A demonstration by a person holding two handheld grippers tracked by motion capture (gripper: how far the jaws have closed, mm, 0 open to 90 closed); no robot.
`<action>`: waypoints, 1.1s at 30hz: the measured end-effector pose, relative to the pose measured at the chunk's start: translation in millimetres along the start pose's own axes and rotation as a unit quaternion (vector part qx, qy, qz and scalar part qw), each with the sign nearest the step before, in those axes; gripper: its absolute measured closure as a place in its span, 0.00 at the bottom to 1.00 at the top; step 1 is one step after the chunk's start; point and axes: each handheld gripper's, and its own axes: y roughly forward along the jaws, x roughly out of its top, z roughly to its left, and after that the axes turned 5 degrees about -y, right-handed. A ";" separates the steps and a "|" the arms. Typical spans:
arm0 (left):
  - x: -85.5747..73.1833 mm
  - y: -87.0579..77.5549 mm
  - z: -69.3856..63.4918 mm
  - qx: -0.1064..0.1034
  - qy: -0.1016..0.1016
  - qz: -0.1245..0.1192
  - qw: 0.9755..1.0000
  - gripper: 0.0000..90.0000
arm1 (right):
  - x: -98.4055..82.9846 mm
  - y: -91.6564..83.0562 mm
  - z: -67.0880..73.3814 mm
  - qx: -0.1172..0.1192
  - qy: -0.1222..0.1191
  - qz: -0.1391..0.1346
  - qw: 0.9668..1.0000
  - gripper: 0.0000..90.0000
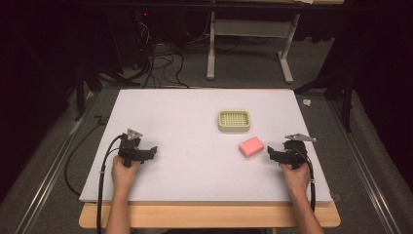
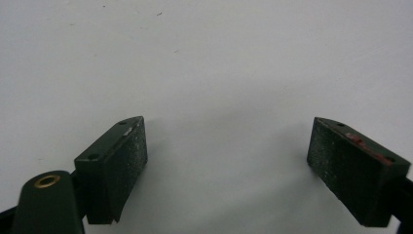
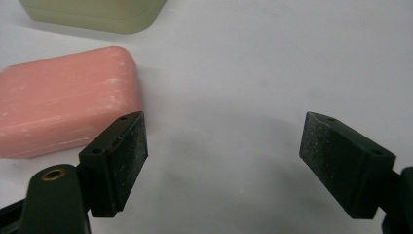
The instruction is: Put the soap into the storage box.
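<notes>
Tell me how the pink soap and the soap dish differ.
The soap is a solid pink bar; the dish is a pale yellow-green tray with a slotted grid inside. The soap lies turned at an angle to the table edge; the dish sits square to it. The soap lies nearer the right gripper; the dish is farther back. Both are rounded rectangles resting flat on the table, apart from each other.

pink soap bar (image 3: 65, 100) cut off at left edge, pale green dish (image 3: 97, 14) cropped along top
</notes>
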 end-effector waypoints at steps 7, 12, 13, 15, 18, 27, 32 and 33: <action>0.0 0.0 0.0 0.000 0.000 0.000 1.000 0.17 | -1.6 -9.6 10.5 0.020 -0.020 -0.008 1.000 0.19; 0.0 0.0 0.0 0.000 0.000 0.000 1.000 0.17 | -3.5 -15.8 18.3 0.030 -0.031 -0.018 0.999 0.17; 0.0 0.0 0.0 0.000 0.000 0.000 1.000 0.17 | -3.8 -17.1 20.2 0.031 -0.033 -0.022 0.999 0.17; 0.0 0.0 0.0 0.000 0.000 0.000 1.000 0.17 | -4.0 -19.2 23.2 0.035 -0.038 -0.023 0.998 0.17; 0.0 0.0 0.0 0.000 0.000 0.000 1.000 0.17 | -4.2 -20.1 27.8 0.039 -0.042 -0.026 0.998 0.16; 0.0 0.0 0.0 0.000 0.000 0.000 1.000 0.17 | -3.2 -19.2 39.3 0.056 -0.056 -0.030 0.996 0.14; 0.0 0.0 0.0 0.000 0.000 0.000 1.000 0.17 | -0.7 -17.4 45.2 0.065 -0.062 -0.031 0.995 0.14; 0.0 0.0 0.0 0.000 0.000 0.000 1.000 0.17 | -0.7 -17.4 45.2 0.065 -0.062 -0.031 0.995 0.14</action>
